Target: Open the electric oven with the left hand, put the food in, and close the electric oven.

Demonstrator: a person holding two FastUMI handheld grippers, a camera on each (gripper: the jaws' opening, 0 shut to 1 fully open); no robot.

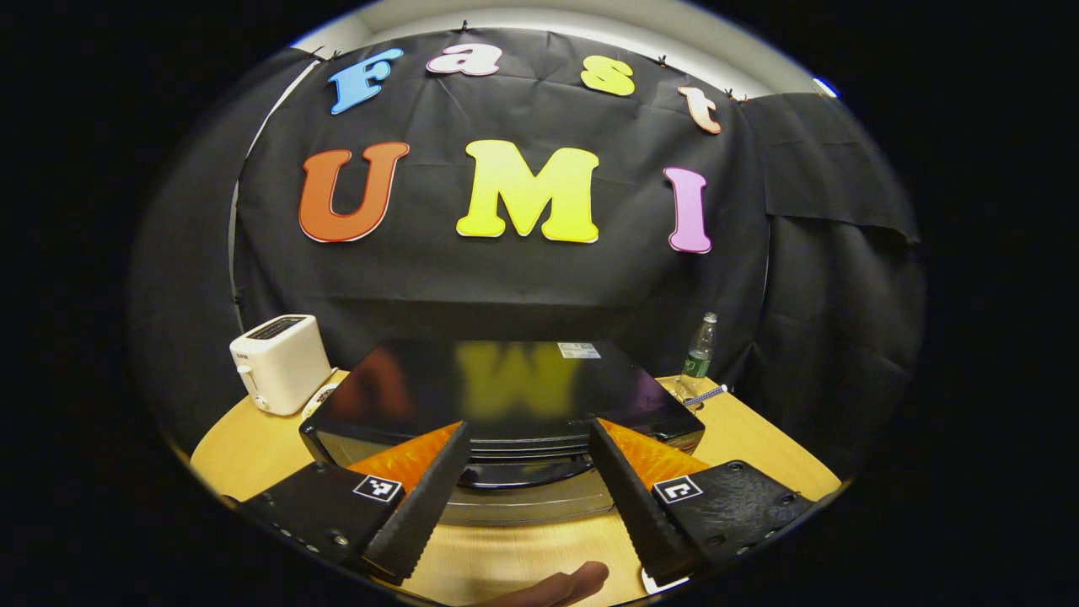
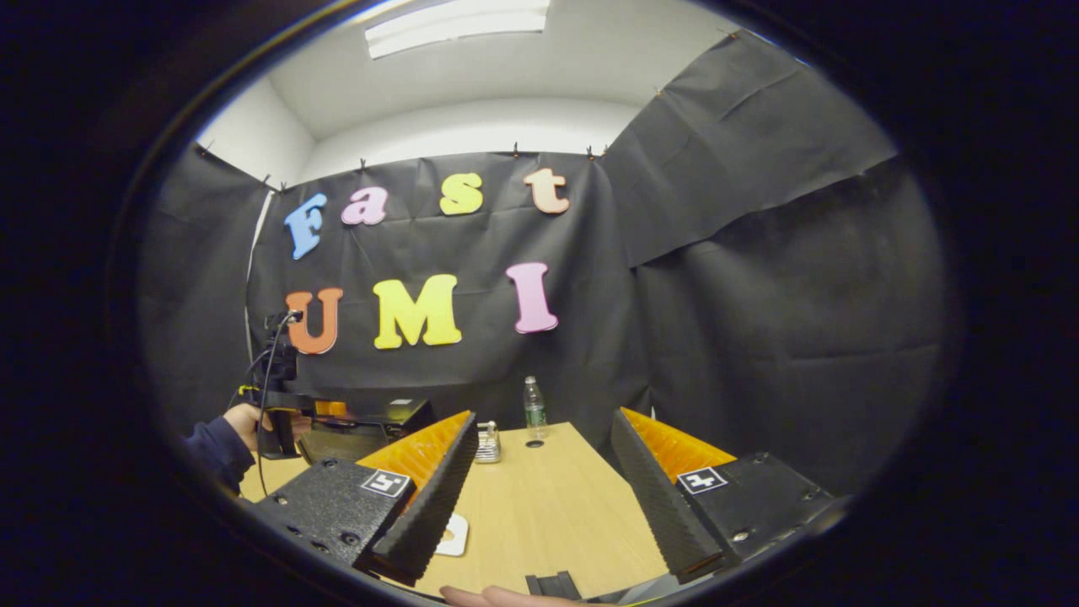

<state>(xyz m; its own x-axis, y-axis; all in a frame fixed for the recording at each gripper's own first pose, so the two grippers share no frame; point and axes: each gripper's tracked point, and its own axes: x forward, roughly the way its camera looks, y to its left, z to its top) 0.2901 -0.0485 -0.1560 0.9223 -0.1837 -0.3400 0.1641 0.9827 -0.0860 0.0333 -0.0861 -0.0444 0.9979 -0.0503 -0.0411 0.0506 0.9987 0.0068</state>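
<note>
Left gripper view shows your left gripper (image 1: 527,434), fingers apart, straddling the electric oven (image 1: 506,396) door handle (image 1: 523,474); centre it squarely before clamping and pulling.

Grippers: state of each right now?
Left gripper: open, holding nothing, fingers either side of the oven front.
Right gripper: open, holding nothing, above the table.

Your left gripper view sits low and close to the electric oven (image 1: 506,396), facing the back wall across its top. Your right gripper view looks from farther back along the surface (image 2: 548,497). Both share the oven (image 2: 371,421) and bottle (image 1: 700,346).
</note>
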